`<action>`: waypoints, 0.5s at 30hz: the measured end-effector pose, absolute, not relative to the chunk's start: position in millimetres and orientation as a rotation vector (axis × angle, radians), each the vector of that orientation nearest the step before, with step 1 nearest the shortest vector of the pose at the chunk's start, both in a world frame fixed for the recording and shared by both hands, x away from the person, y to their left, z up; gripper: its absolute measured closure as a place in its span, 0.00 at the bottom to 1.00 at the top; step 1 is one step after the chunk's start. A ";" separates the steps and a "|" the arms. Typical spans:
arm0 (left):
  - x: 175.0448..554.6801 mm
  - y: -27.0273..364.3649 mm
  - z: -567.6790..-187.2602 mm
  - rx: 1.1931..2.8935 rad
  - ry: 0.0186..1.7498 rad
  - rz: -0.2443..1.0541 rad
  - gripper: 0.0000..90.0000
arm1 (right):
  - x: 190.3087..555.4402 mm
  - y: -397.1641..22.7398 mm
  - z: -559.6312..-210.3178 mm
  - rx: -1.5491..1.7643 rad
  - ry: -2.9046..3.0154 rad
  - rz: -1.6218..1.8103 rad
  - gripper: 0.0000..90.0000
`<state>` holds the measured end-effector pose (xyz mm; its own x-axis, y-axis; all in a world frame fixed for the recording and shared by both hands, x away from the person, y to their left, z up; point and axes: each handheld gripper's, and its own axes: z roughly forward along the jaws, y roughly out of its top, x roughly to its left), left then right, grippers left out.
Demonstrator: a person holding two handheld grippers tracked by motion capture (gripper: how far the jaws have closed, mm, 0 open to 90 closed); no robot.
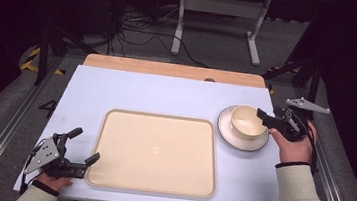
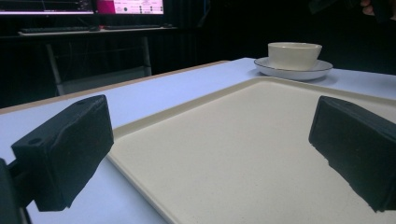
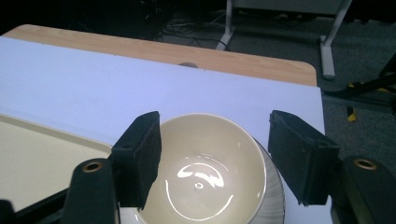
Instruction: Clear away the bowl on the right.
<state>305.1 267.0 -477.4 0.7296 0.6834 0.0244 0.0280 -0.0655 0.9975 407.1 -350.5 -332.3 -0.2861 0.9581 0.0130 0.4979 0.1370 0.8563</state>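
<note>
A cream bowl [image 1: 247, 122] stands on a white plate [image 1: 228, 136] at the table's right side. My right gripper [image 1: 268, 116] is at the bowl's right rim, open. In the right gripper view its fingers [image 3: 140, 158] stand wide apart, one on each side of the bowl [image 3: 205, 158], above the plate [image 3: 275, 196]. A large cream tray [image 1: 153, 150] lies bare in the middle of the table. My left gripper [image 1: 84, 145] rests open at the tray's near left corner, holding nothing. Its view looks across the tray [image 2: 233, 154] to the bowl [image 2: 294, 55] and plate [image 2: 299, 72].
The pale blue tabletop [image 1: 157, 93] has a wooden strip [image 1: 169, 69] along its far edge. Beyond it are floor cables and a white desk frame [image 1: 220, 14]. Metal rails run along both sides of the table.
</note>
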 end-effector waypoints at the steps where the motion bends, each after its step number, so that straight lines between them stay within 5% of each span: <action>1: 305.1 267.0 -477.4 1.561 0.596 0.593 0.00 | 408.5 -351.0 -332.6 1.410 1.856 1.049 0.41; 15: 305.1 267.0 -477.4 1.561 0.597 0.593 0.00 | 431.9 -355.3 -342.7 1.571 1.920 0.866 0.47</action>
<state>305.1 267.0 -477.4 0.7296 0.6834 0.0244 0.0280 -0.0655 0.9975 431.9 -355.3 -342.7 -0.2020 0.9793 0.0091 0.6553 0.1283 0.7444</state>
